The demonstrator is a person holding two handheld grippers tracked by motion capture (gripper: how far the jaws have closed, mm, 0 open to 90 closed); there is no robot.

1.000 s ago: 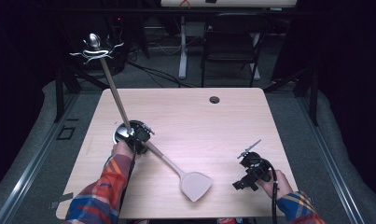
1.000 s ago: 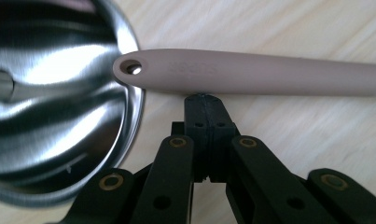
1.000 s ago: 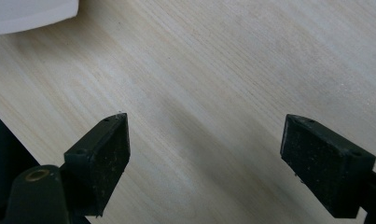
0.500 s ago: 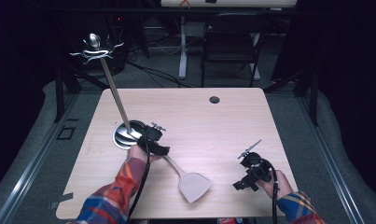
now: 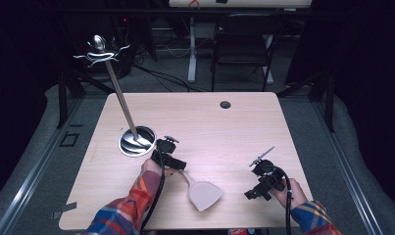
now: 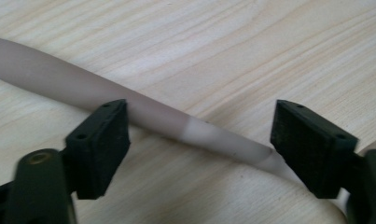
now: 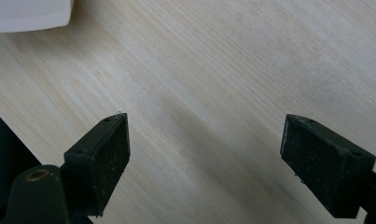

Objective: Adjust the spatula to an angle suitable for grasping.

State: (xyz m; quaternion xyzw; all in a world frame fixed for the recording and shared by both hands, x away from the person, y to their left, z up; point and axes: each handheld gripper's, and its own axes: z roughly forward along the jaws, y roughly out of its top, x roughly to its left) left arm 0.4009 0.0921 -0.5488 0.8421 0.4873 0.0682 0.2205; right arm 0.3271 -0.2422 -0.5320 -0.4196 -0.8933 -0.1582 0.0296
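On the pale wooden table [image 5: 234, 127], near its front edge, we find the white spatula [image 5: 203, 193] lying flat, its blade toward us and its handle running up toward the round metal base of the utensil stand [image 5: 135, 142]. A second ago our left gripper [image 5: 171, 161] sat beside that base; now it has slid along the handle toward the blade and its jaws have just been opening. In the left gripper view the handle [image 6: 129, 105] lies on the wood between the two spread pads, crossing them at a slant, not pressed from either side. We judge this a release, or a regrip farther down. Our right gripper [image 5: 263, 183] waits well apart at the right, jaws wide over bare wood. We can read no brand, label or writing anywhere.
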